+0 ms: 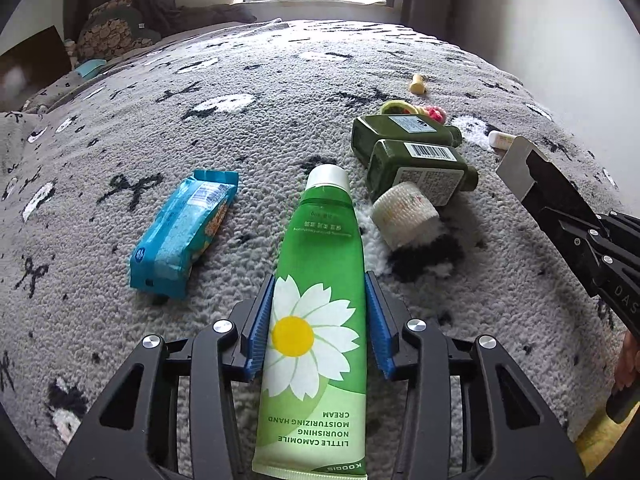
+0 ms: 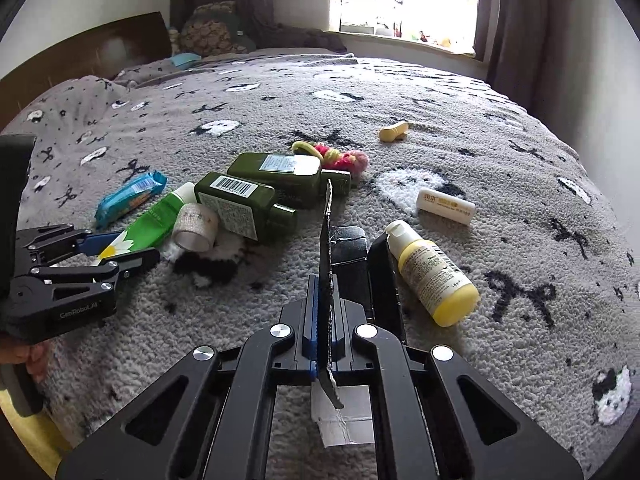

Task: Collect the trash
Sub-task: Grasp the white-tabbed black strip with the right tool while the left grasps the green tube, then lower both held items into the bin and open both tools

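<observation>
The left gripper is clamped on a green tube of hand cream, its blue pads pressed against both sides over the daisy print. The tube lies on the grey blanket with its white cap pointing away from the gripper. Just left of the jaws lies a blue packet. Ahead and to the right, near the tube's cap, a tape roll leans against two green bottles lying side by side.

The right gripper is pinched tight on the thin wall of a black box, which stands edge-on between its jaws, with a torn flap hanging below. Just right of the box lies a yellow bottle, and beyond that a white stick. Further ahead are hair ties and a small yellow thing, too small to tell.
</observation>
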Demonstrator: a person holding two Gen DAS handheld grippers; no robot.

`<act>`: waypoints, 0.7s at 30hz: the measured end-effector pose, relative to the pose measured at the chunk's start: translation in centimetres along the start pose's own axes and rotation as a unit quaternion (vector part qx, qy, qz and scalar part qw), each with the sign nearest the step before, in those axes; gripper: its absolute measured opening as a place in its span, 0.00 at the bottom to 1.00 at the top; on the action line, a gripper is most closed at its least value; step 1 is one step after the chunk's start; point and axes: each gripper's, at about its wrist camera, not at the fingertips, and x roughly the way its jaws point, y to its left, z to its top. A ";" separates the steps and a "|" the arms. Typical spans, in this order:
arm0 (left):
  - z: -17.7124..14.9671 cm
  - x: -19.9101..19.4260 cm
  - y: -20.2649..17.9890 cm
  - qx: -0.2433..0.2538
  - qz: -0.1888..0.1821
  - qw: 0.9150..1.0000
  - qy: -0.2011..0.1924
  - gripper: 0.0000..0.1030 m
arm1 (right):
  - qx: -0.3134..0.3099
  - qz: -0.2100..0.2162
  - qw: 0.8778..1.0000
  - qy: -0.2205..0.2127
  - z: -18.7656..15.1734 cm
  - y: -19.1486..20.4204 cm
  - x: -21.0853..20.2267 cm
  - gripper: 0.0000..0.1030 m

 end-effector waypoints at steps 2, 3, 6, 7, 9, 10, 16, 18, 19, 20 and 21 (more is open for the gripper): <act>-0.6 -1.0 0.1 -0.004 0.001 1.000 -0.009 0.39 | -0.008 -0.003 1.000 -0.010 -0.2 0.0 -1.2 0.05; -0.8 -1.7 0.0 -0.002 0.004 1.000 -0.015 0.39 | -0.014 -0.005 1.000 -0.017 -0.4 0.1 -2.0 0.05; -1.5 -4.1 -0.2 0.002 0.006 0.999 -0.034 0.39 | -0.024 -0.013 0.999 -0.041 -0.8 0.1 -4.7 0.05; -1.7 -5.1 -0.3 0.002 0.003 0.999 -0.043 0.39 | -0.025 -0.013 0.998 -0.049 -1.0 0.1 -5.7 0.05; -2.1 -7.1 -0.5 0.004 -0.003 0.998 -0.062 0.39 | -0.022 -0.011 0.998 -0.063 -1.5 0.0 -7.6 0.05; -2.3 -8.1 -0.7 0.004 -0.004 0.998 -0.070 0.39 | -0.022 -0.011 0.997 -0.071 -1.8 0.0 -8.5 0.05; -4.2 -14.9 -2.2 0.024 -0.006 0.992 -0.125 0.39 | -0.033 -0.003 0.994 -0.104 -4.0 0.7 -13.8 0.05; -5.2 -16.9 -2.7 0.030 -0.006 0.990 -0.139 0.39 | -0.036 0.004 0.993 -0.115 -4.8 1.0 -15.5 0.05; -5.9 -17.8 -2.9 0.032 -0.006 0.989 -0.145 0.39 | -0.036 0.009 0.992 -0.120 -5.2 1.1 -16.3 0.05; -6.5 -18.6 -3.1 0.035 -0.005 0.988 -0.150 0.39 | -0.038 0.013 0.991 -0.124 -5.5 1.1 -17.1 0.05; -7.1 -19.3 -3.4 0.038 -0.006 0.987 -0.154 0.39 | -0.040 0.015 0.991 -0.129 -5.9 1.3 -17.8 0.05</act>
